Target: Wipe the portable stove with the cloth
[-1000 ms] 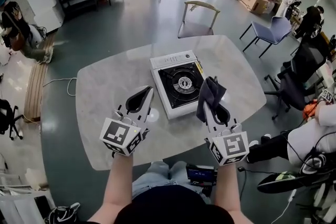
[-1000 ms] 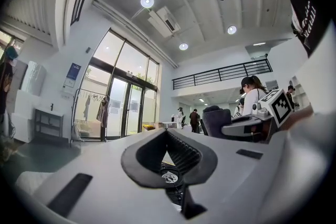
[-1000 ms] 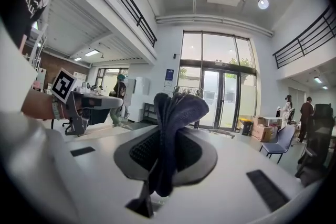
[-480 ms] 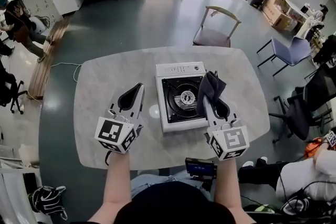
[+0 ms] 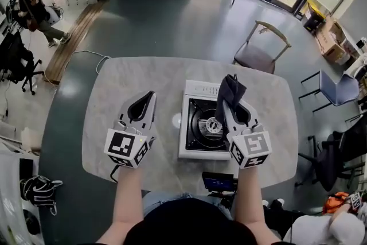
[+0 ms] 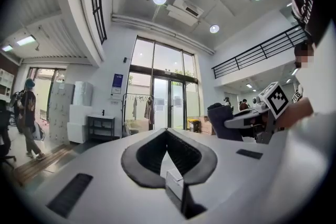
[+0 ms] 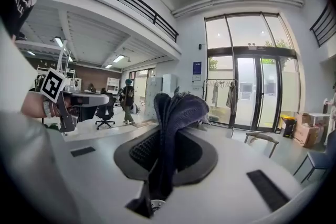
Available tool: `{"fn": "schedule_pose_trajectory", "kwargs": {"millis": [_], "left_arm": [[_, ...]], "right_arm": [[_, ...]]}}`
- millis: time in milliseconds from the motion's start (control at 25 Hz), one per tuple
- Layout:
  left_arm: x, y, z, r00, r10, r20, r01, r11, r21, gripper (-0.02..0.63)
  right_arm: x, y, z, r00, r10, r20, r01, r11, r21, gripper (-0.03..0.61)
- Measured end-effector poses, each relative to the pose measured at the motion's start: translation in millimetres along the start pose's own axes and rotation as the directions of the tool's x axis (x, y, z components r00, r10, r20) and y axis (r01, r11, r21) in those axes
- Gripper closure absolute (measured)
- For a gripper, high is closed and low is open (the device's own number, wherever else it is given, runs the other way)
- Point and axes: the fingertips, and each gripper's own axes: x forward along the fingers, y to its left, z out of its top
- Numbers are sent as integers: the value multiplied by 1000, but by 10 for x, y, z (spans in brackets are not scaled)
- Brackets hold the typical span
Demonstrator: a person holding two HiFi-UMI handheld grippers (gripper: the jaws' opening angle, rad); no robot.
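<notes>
A white portable stove (image 5: 193,136) with a black top and a round burner (image 5: 213,123) stands on the pale marble table (image 5: 114,100). My right gripper (image 5: 226,102) is shut on a dark blue-grey cloth (image 5: 229,92), which it holds up over the stove's right half; the cloth hides the jaw tips. In the right gripper view the cloth (image 7: 176,113) stands bunched between the jaws, above my right gripper (image 7: 164,139). My left gripper (image 5: 151,95) hovers over the table to the left of the stove. Its jaws meet at the tip with nothing between them, as my left gripper (image 6: 167,132) shows.
A wooden chair (image 5: 261,49) stands beyond the table's far edge and a blue chair (image 5: 335,89) to the right. A small dark device (image 5: 218,182) lies at the table's near edge. A person (image 5: 34,11) sits far off at the left.
My right gripper has carried the cloth from beside the stove's right edge to above its right half. The head view has shifted. My left gripper stays left of the stove.
</notes>
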Motion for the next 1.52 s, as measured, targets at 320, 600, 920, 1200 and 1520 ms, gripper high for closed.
{"fn": "schedule_pose_trajectory", "kwargs": {"millis": [320, 600, 920, 1200, 1520], "left_arm": [[-8, 392, -386, 992, 90, -88, -95, 994, -51, 603], [130, 534, -600, 987, 74, -141, -83, 995, -60, 603], [240, 592, -739, 986, 45, -163, -58, 996, -75, 602], [258, 642, -795, 985, 44, -168, -59, 995, -85, 603], [219, 708, -787, 984, 59, -167, -74, 993, -89, 603]], "right_arm": [[861, 187, -296, 984, 149, -98, -148, 989, 16, 514], [1430, 305, -633, 960, 200, -196, -193, 980, 58, 514], [1886, 298, -1015, 913, 224, -341, -203, 974, 97, 514], [2085, 338, -1346, 856, 204, -475, -230, 973, 4, 514], [2109, 490, -1473, 809, 176, -561, -331, 925, -187, 514]]}}
